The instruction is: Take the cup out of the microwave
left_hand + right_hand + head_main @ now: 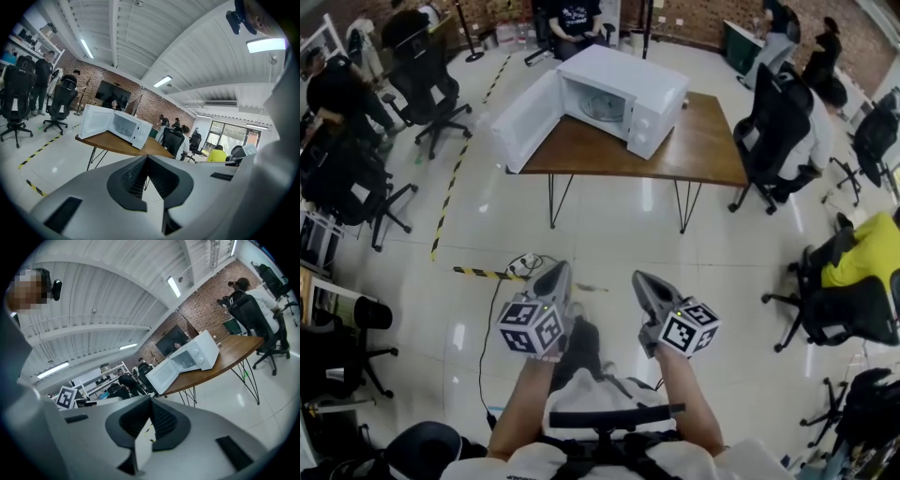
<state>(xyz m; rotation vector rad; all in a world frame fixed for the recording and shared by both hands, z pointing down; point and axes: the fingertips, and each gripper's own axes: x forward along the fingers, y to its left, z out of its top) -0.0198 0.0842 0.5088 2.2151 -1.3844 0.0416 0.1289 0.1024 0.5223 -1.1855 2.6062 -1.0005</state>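
Left tongs (pixel 557 270) and right tongs (pixel 640 277) are both pinched together and empty, well short of the far surface (pixel 708 150). The microwave (pixel 628 94) door (pixel 525 120) hangs open; no cup discernible inside. Walk closer and spread the tongs before reaching in.

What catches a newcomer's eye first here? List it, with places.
A white microwave, door swung wide open, sits on a wooden table at the top middle of the head view. Near the bottom, the left gripper and right gripper point toward it, jaws together, holding nothing. People on office chairs ring the room.
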